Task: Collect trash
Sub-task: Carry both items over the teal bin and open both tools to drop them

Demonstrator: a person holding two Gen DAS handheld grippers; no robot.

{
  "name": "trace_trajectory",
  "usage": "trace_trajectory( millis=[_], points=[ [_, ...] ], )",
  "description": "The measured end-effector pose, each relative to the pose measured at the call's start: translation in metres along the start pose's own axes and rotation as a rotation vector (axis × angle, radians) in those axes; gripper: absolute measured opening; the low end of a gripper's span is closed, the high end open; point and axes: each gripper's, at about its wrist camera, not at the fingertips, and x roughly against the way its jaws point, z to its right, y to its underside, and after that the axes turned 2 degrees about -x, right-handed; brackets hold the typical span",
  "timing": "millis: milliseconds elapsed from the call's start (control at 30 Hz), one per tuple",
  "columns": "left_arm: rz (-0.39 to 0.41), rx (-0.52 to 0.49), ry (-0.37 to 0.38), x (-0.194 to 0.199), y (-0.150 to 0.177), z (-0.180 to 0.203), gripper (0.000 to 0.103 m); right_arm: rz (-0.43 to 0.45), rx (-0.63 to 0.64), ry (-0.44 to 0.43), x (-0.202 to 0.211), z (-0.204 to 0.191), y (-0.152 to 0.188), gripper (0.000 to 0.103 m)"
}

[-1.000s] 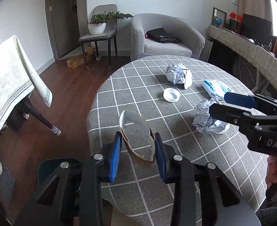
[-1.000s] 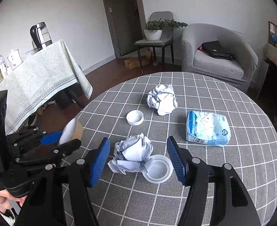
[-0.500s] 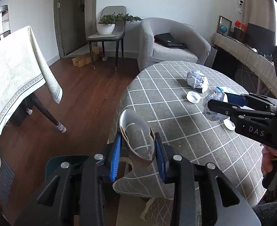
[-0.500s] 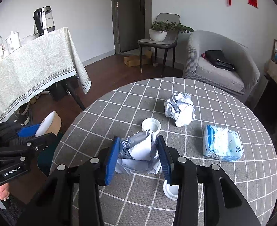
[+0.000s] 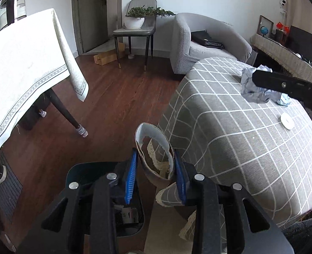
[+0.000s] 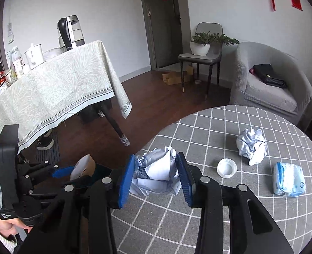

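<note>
My left gripper [image 5: 156, 169] is shut on a squashed brown paper cup [image 5: 153, 148] and holds it off the round table's left edge, above a dark bin [image 5: 96, 182] on the floor. The cup also shows in the right wrist view [image 6: 82, 167]. My right gripper [image 6: 156, 175] is shut on a crumpled paper ball [image 6: 153, 173], lifted over the table's left side. It also shows in the left wrist view [image 5: 253, 86]. On the grey checked table [image 6: 240, 222] lie another paper ball [image 6: 251, 146], a white lid [image 6: 226, 167] and a blue tissue pack [image 6: 288, 180].
A table with a pale cloth [image 6: 50, 93] stands to the left with a kettle and bottles on it. A chair with a potted plant [image 6: 202, 44] and a grey armchair [image 6: 268, 82] stand at the back. Wooden floor lies between the tables.
Both grippers have moved left. The left one carried the cup from over the table to above the bin. The right one closed on the paper ball and lifted it.
</note>
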Motion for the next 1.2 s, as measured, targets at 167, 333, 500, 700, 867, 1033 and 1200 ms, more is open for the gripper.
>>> trace_trajectory(
  millis=[167,333,500,700,867,1033,1200],
  points=[
    [-0.050,0.019,-0.001,-0.014,0.016,-0.021,0.035,-0.001,0.014,-0.035,-0.011,-0.020,-0.006,0.041],
    [-0.100,0.039,-0.022,-0.030,0.030,-0.043,0.035,-0.011,0.020,-0.066,-0.023,-0.038,-0.010,0.041],
    [-0.165,0.072,-0.035,-0.048,0.048,-0.065,0.034,-0.026,0.026,-0.102,-0.036,-0.056,-0.010,0.041],
    [-0.233,0.107,-0.051,-0.064,0.065,-0.089,0.034,-0.046,0.042,-0.142,-0.052,-0.080,-0.011,0.041],
    [-0.295,0.142,-0.068,-0.077,0.085,-0.108,0.034,-0.077,0.053,-0.182,-0.070,-0.101,-0.010,0.041],
    [-0.364,0.157,-0.079,-0.092,0.105,-0.126,0.034,-0.121,0.066,-0.213,-0.092,-0.120,-0.005,0.041],
    [-0.407,0.168,-0.081,-0.100,0.122,-0.139,0.034,-0.174,0.075,-0.231,-0.116,-0.138,0.003,0.041]
  ],
)
